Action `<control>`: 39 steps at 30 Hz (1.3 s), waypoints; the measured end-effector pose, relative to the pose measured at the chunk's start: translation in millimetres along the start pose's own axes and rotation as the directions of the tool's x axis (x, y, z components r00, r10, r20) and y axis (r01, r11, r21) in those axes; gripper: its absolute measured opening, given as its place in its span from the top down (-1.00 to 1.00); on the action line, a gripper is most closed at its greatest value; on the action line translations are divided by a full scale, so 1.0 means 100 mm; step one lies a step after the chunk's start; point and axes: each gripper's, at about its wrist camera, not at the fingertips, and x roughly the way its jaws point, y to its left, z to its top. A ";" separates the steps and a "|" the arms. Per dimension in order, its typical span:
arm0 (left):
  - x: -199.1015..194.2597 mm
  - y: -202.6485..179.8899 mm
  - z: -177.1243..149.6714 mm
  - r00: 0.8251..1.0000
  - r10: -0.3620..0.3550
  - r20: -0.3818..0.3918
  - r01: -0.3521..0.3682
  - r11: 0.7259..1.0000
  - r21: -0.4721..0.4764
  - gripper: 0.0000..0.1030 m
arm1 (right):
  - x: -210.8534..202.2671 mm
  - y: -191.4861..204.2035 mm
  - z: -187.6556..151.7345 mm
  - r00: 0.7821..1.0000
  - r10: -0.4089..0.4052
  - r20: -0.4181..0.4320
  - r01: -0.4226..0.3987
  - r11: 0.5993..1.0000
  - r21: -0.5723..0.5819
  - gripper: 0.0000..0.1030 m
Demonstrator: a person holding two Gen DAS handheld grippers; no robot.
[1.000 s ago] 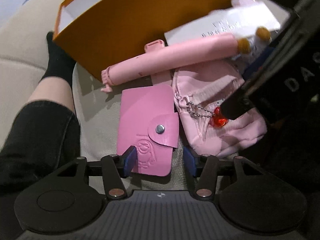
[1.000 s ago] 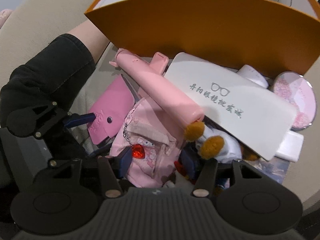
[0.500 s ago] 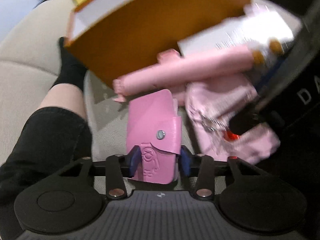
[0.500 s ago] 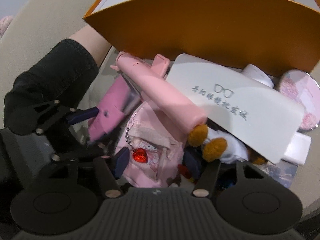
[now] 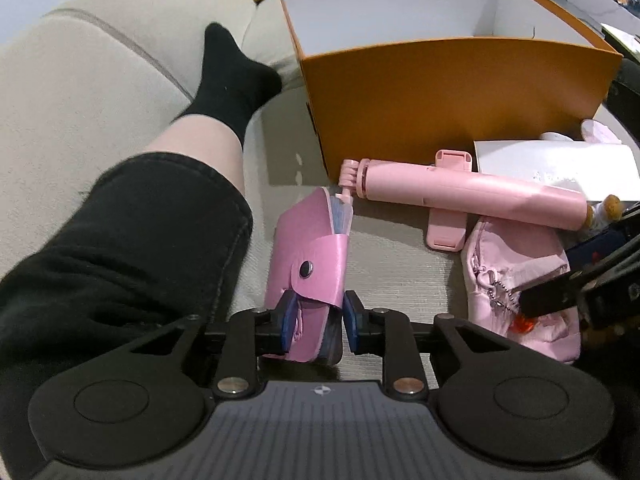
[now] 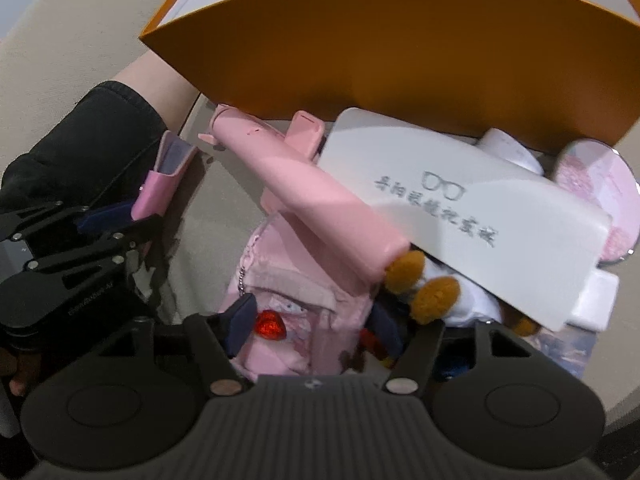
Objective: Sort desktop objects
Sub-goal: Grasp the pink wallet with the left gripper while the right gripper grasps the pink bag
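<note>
My left gripper (image 5: 316, 318) was clenched on the pink leather card wallet with a snap flap (image 5: 310, 268), its blue pads pressing either side of the wallet's near end. The wallet stood on edge, tilted, lifted off the beige tabletop (image 5: 392, 272), its far end just beside the tip of the pink folded selfie stick (image 5: 460, 192). That stick lay across the table from left to right, just in front of the near wall of the open orange cardboard box with a white inside (image 5: 452, 92).

My right gripper (image 6: 312, 322) hung with its fingers spread apart, gripping nothing, low over the pale pink fabric pouch with a ball chain and red heart charm (image 6: 296, 304); the charm (image 6: 271, 323) sat just beside the left fingertip. From the right wrist view, the selfie stick's thick end rested over the pouch and touched a plush toy with brown paws (image 6: 432, 292). A white glasses case printed with a spectacles logo (image 6: 460, 208) lay on top of the toy, and a round pink compact (image 6: 600, 192) sat far right beside the box. My left leg in black shorts and sock (image 5: 152, 208) lay left of the table on the cream sofa (image 5: 80, 92).
</note>
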 end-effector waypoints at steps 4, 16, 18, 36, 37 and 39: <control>-0.02 -0.01 -0.01 1.000 0.006 0.013 -0.006 1.000 -0.009 0.45 | -0.01 0.00 -0.02 0.999 -0.045 0.018 0.045 0.999 0.006 0.24; -0.42 0.12 -0.16 0.949 -0.306 0.075 0.315 0.923 -0.220 0.54 | -0.49 0.22 -0.16 0.992 0.051 0.118 -0.036 0.992 -0.120 0.65; -0.42 0.10 -0.19 0.936 -0.343 0.072 0.350 0.905 -0.242 0.54 | -0.57 0.33 -0.19 0.985 0.054 0.162 -0.023 0.982 -0.188 0.65; -0.22 0.15 -0.37 0.910 -0.406 0.085 0.402 0.813 -0.422 0.53 | -0.35 0.24 -0.09 0.990 0.033 0.139 -0.007 0.984 -0.179 0.07; -0.23 0.16 -0.38 0.910 -0.405 0.085 0.401 0.814 -0.420 0.53 | -0.35 0.21 -0.10 0.991 0.031 0.128 -0.009 0.986 -0.168 0.07; -0.24 0.15 -0.38 0.912 -0.402 0.084 0.399 0.817 -0.417 0.53 | -0.30 0.15 -0.10 0.995 0.040 0.096 -0.026 0.990 -0.140 0.07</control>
